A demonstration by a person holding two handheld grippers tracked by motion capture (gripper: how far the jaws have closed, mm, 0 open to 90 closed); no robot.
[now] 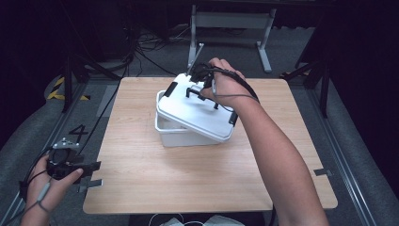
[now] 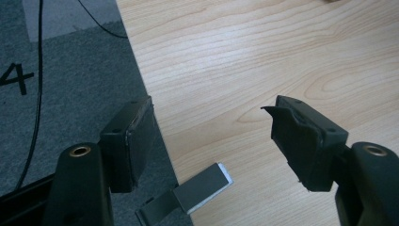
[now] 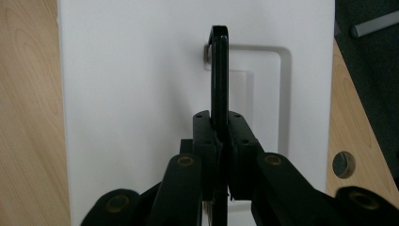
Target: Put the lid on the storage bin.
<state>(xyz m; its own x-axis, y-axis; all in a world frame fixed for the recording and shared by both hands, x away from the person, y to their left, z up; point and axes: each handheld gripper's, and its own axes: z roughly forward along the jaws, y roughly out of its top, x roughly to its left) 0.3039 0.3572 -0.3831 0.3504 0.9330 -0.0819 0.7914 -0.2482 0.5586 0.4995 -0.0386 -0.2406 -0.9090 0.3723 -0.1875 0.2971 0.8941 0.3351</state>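
Right tool (image 3: pixel 220 141) clamps the lid (image 1: pixel 197 110) handle (image 3: pixel 219 70) to shift it askew over the box (image 1: pixel 181 136); left tool (image 2: pixel 211 141) waits wide at the surface's (image 1: pixel 188 179) left edge.

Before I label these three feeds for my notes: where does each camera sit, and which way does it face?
High view: above the near side, facing forward and down on the table; both forearms show.
Left gripper view: rides the left gripper, open over the table's edge and the floor.
Right gripper view: rides the right gripper, looking down on the white lid, jaws shut on its black handle.
Shared: high and right views show lid and handle.
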